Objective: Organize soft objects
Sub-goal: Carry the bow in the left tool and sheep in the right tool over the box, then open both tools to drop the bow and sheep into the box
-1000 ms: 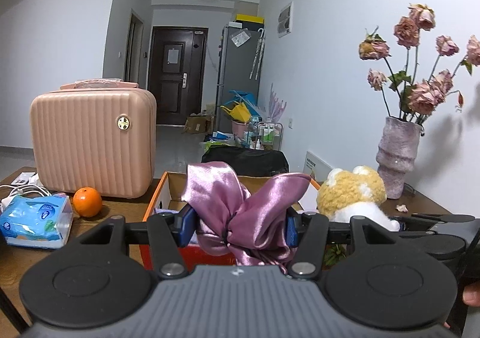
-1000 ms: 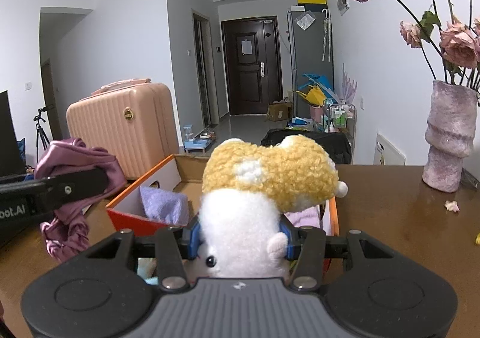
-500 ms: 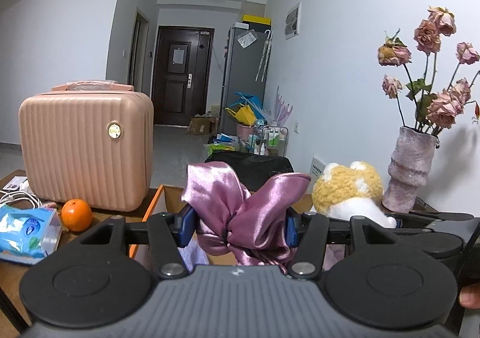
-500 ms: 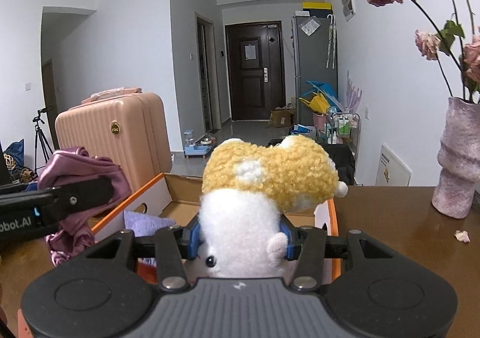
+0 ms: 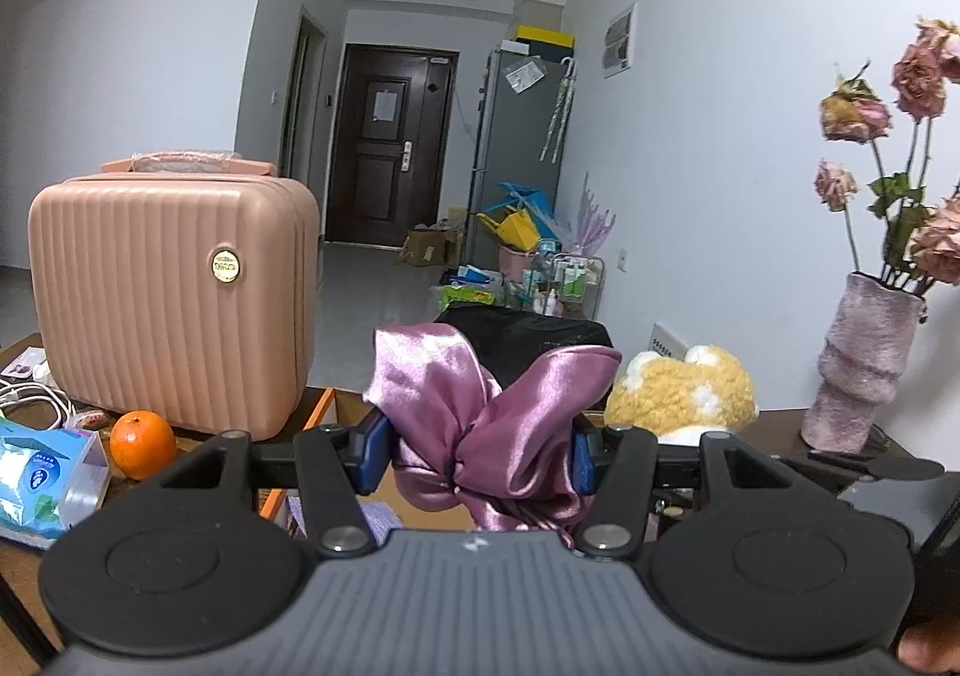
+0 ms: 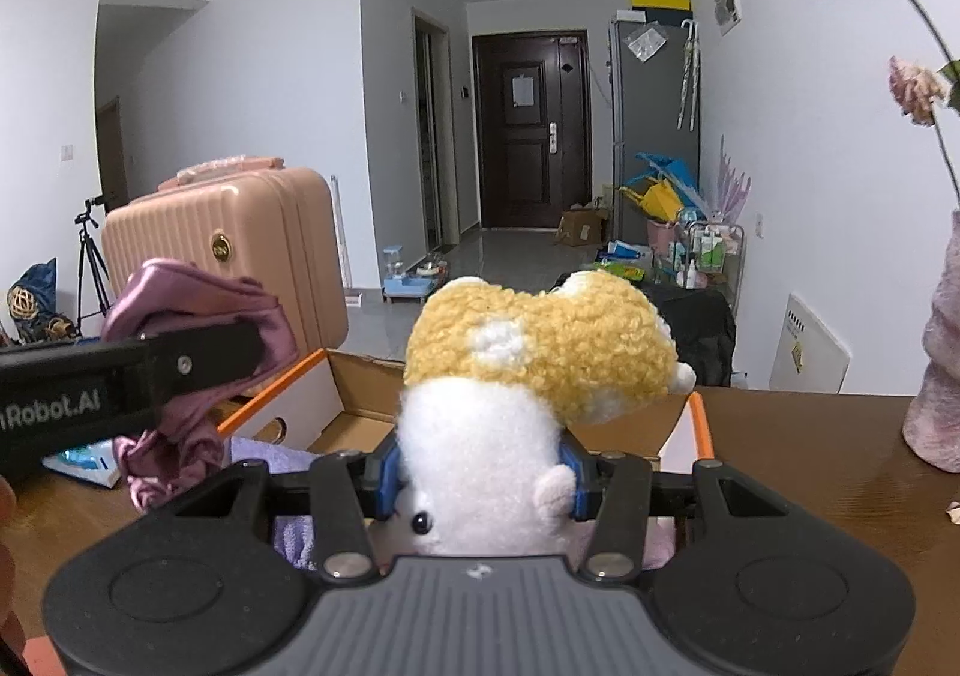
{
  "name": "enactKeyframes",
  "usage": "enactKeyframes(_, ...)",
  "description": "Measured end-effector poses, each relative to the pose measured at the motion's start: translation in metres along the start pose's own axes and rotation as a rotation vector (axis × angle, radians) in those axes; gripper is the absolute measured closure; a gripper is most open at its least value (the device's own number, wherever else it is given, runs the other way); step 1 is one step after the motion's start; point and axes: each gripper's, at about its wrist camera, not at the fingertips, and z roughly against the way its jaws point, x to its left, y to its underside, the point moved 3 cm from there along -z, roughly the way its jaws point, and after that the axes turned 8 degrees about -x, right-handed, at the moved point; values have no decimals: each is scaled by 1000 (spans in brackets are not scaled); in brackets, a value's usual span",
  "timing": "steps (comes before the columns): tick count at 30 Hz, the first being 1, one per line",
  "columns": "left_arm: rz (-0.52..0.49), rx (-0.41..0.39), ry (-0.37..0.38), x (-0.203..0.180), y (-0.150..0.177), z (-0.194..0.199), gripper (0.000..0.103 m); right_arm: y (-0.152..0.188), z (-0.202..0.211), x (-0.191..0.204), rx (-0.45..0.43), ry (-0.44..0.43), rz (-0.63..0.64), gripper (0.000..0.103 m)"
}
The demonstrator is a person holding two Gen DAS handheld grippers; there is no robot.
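2 loads hang over the open box point(image 6: 354, 424): left gripper point(image 5: 477, 451) jaws pinching the satin bow point(image 5: 480, 424), right gripper point(image 6: 480, 481) jaws squeezing the plush toy point(image 6: 528, 370), box directly beneath.

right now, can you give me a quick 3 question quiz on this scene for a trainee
1. True or false: the left gripper is shut on the purple satin scrunchie.
2. What does the right gripper hold? A) the orange B) the plush toy C) the tissue pack
3. Fill in: the lilac cloth lies inside the orange-edged ____.

Key:
1. True. Its blue pads press the scrunchie from both sides.
2. B. The plush toy is clamped at its white part; the orange and tissue pack lie on the table.
3. Box, open on the table.
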Motion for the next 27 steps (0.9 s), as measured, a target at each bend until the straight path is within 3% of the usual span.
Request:
enactKeyframes(20, -20, 143, -118, 11, 33, -65, 48, 24, -51, 3, 60, 14, 35, 55)
enactKeyframes(24, -15, 171, -117, 13, 36, -68, 27, 25, -56, 4, 88, 22, 33, 48)
enactKeyframes(26, -13, 163, -145, 16, 34, -67, 12, 25, -58, 1, 93, 35, 30, 33)
enactKeyframes(27, -11, 156, -167, 18, 34, -66, 2, 26, -59, 0, 93, 48, 32, 20)
